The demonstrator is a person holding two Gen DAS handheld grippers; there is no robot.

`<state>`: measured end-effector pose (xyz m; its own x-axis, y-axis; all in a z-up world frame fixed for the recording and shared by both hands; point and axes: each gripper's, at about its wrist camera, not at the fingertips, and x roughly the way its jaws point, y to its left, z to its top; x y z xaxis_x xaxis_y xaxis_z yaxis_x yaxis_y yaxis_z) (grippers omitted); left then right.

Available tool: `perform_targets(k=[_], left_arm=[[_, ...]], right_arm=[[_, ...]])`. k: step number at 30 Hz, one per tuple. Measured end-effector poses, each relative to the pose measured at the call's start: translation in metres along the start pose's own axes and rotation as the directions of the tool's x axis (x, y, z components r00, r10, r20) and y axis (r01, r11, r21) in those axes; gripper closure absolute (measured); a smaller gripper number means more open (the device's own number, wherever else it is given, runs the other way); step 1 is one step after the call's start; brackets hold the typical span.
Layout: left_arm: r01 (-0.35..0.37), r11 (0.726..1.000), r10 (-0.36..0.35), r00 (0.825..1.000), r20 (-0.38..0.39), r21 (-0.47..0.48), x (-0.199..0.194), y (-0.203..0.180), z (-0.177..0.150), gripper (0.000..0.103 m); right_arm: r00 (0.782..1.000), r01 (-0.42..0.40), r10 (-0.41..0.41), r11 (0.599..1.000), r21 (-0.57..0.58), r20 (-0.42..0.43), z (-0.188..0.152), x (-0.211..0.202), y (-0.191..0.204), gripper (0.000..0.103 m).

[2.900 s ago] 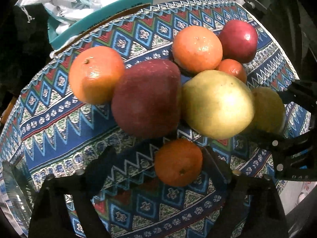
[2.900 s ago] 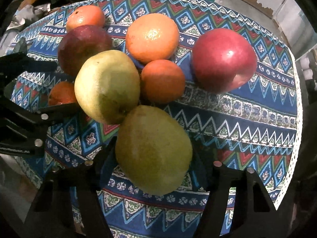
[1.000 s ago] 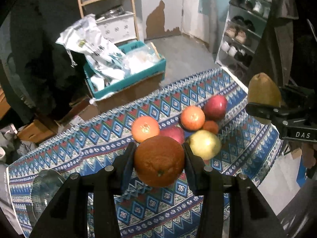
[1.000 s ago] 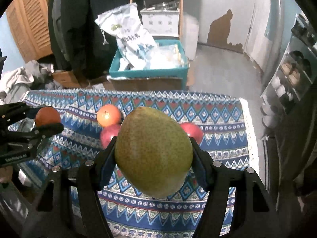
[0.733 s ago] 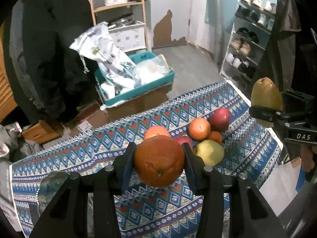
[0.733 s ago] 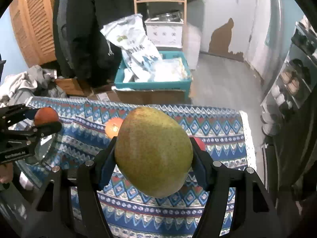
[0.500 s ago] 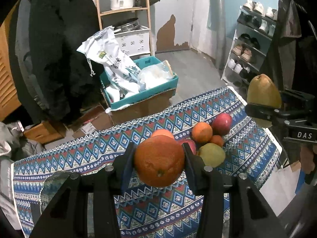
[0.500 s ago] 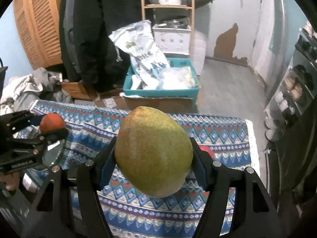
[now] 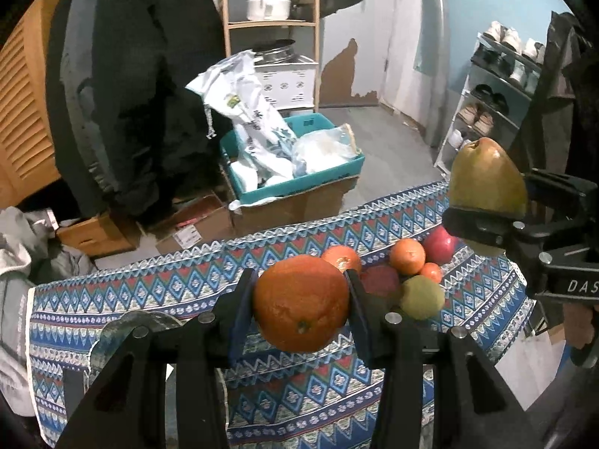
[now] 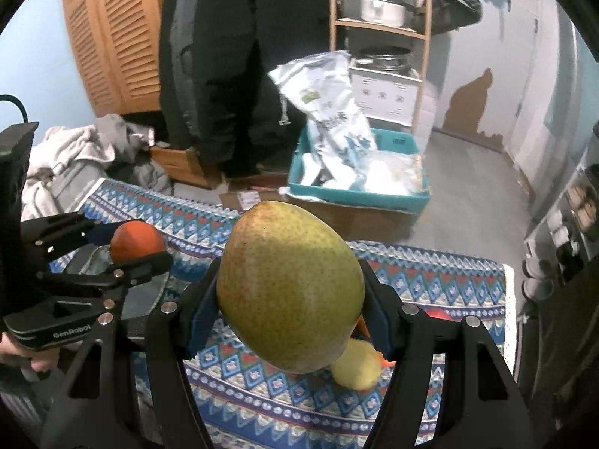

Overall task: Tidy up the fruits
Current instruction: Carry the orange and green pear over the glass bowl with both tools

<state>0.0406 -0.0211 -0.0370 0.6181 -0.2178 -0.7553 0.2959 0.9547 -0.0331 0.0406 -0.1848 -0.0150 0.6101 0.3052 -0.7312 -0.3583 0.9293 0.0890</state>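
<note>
Left tool (image 9: 301,301): closed on the orange (image 9: 301,303), my pads pressing its two sides; I hold it in the air above the bench (image 9: 157,288).
Right tool (image 10: 290,308): closed on the mango (image 10: 290,299), jaws about half spread to take its width; it too hangs above the bench.
Mango's long axis: it runs up and away along my fingers, the narrow end topmost, so the fruit stands out well past the pads.
Fruits not yet lifted: two oranges (image 9: 407,256), a tangerine (image 9: 430,272), two red apples (image 9: 440,245) and a green fruit (image 9: 422,296) sit bunched together on the patterned cloth, below and beyond my left tool, toward the right end of the bench.
Glass dish (image 9: 127,327): a clear dish lies at the left end of the bench, low and to the left of my left tool, well apart from the heap.
Nearer hand: my left, with the orange, is the closer to that dish; my right, with the mango, is over the heap's end.
Judgement: if the dish is the goal, the orange should go first, leftward and down; I cannot tell for certain that it is.
</note>
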Motion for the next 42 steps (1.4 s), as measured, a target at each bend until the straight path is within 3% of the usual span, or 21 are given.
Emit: perform_targets(k=[24, 34, 42], left_arm=[[-0.081, 0.985, 0.083, 0.996, 0.008, -0.153, -0.024, 0.094, -0.022, 0.056], [-0.135, 0.967, 0.137, 0.991, -0.009, -0.216, -0.03, 0.138, -0.04, 0.056], [-0.204, 0.945, 0.198, 0.979, -0.048, -0.258, -0.027, 0.171, -0.06, 0.056]], right_arm=[[0.986, -0.157, 0.153, 0.984, -0.085, -0.06, 0.04, 0.047, 0.111, 0.035], [0.97, -0.224, 0.211, 0.968, -0.114, -0.12, 0.046, 0.075, 0.154, 0.035], [0.945, -0.291, 0.27, 0.952, -0.099, -0.185, 0.046, 0.107, 0.182, 0.035]])
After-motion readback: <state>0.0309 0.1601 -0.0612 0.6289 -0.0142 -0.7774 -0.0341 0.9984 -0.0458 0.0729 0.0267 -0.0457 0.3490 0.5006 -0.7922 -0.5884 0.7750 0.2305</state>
